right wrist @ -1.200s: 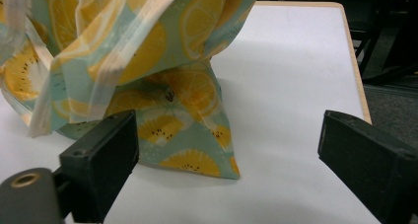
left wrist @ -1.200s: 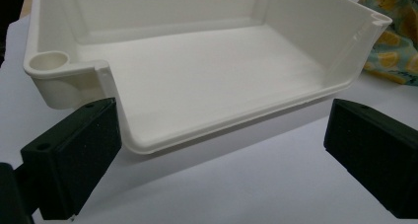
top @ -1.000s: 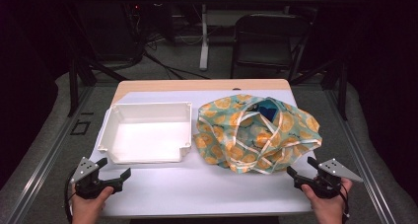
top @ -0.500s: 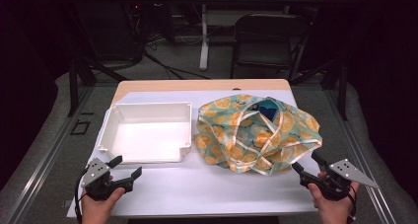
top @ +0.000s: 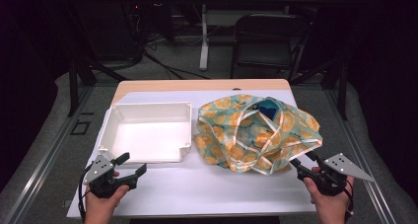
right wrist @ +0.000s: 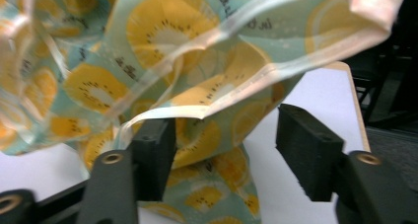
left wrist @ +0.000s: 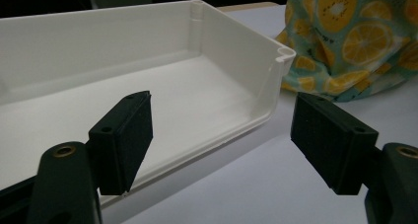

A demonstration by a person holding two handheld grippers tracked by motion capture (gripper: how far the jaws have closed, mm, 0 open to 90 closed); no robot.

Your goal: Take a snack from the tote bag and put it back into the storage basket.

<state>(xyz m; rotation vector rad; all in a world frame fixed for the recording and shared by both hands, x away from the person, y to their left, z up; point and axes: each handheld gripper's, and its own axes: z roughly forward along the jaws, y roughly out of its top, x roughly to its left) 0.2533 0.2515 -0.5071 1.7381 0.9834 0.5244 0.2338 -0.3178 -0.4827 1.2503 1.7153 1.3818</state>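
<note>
A crumpled cloth bag [top: 256, 132] printed with yellow fruit slices lies on the right half of the white table [top: 207, 189]; something blue [top: 268, 108] shows in its mouth. An empty white tray [top: 148, 105] sits left of it. My right gripper [top: 301, 160] is at the bag's near right edge. Its jaws have just been closing, and in the right gripper view [right wrist: 224, 145] a fold of the bag [right wrist: 162, 36] hangs between them unpinched. My left gripper [top: 132, 163] hovers by the tray's front rim. Its jaws have also been closing, with nothing between them [left wrist: 222, 135].
A black chair [top: 266, 41] and cables stand on the floor beyond the table's far edge. In the left gripper view the tray's near corner [left wrist: 281, 54] lies just ahead, with the bag [left wrist: 355, 36] behind it. Bare table surface stretches between my two hands.
Both grippers' jaws stand narrower than a second ago. My left hand has shifted right, closer to the tray's front rim. My right hand has lifted slightly at the bag's edge.
</note>
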